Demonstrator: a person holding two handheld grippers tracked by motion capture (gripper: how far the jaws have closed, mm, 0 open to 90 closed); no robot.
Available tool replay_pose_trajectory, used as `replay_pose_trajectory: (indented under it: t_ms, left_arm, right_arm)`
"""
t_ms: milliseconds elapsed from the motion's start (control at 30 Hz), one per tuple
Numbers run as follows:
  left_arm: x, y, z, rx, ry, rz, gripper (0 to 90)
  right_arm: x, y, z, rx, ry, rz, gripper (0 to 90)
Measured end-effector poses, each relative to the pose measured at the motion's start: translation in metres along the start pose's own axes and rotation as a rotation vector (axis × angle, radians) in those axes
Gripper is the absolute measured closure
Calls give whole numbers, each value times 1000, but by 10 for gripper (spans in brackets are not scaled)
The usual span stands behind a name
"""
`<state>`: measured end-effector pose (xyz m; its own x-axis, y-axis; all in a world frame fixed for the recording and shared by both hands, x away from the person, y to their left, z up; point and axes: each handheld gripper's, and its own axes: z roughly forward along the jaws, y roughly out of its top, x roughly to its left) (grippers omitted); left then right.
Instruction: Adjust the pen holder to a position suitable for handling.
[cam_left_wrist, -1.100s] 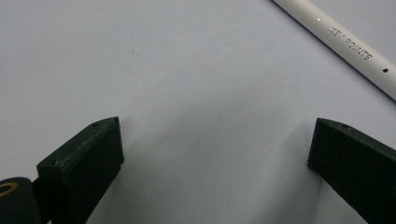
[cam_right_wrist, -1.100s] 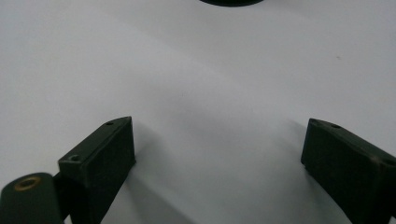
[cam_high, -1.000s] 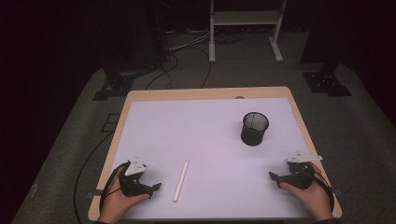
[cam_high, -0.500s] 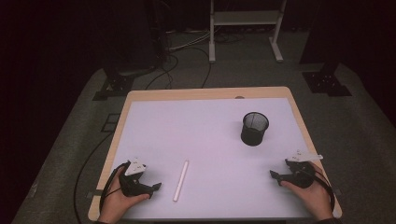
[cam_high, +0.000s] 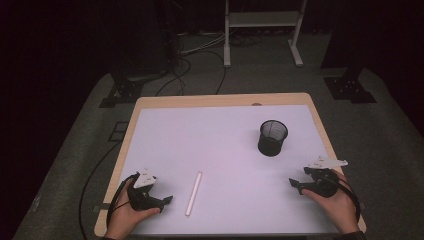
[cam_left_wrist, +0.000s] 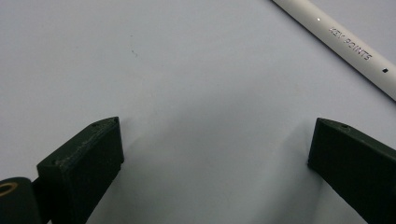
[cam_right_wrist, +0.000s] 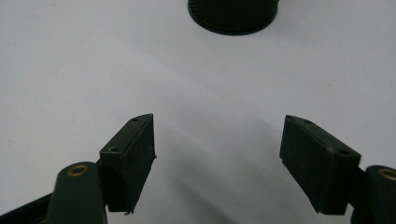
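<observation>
The desk (cam_high: 150, 107), wood-edged, is being covered by a white sheet (cam_high: 210, 145) over most of its top. A black mesh cup (cam_high: 273, 137) is being carried upright on the sheet toward the far right. A white pen (cam_high: 193, 193), printed "KEY POINTS", is being borne flat near the front, well apart from the cup.

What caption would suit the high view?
Two hand-held grippers, left and right, rest near a white pen and mesh cup.

White pen (cam_left_wrist: 341, 44) barrel: printed grey text "KEY POINTS", seen in left gripper view, running along barrel; small dark square mark further along barrel; no other readable text.
</observation>
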<state>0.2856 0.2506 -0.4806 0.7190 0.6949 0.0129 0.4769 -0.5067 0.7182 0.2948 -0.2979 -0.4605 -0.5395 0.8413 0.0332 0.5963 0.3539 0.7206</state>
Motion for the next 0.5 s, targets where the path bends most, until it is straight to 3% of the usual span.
replay_pose_trajectory:
  t_ms: [500]
  left_arm:
    - [0,0,0,0,-1,0,26]
  right_arm:
    - [-4,29,-10,-32,10,-12,290]
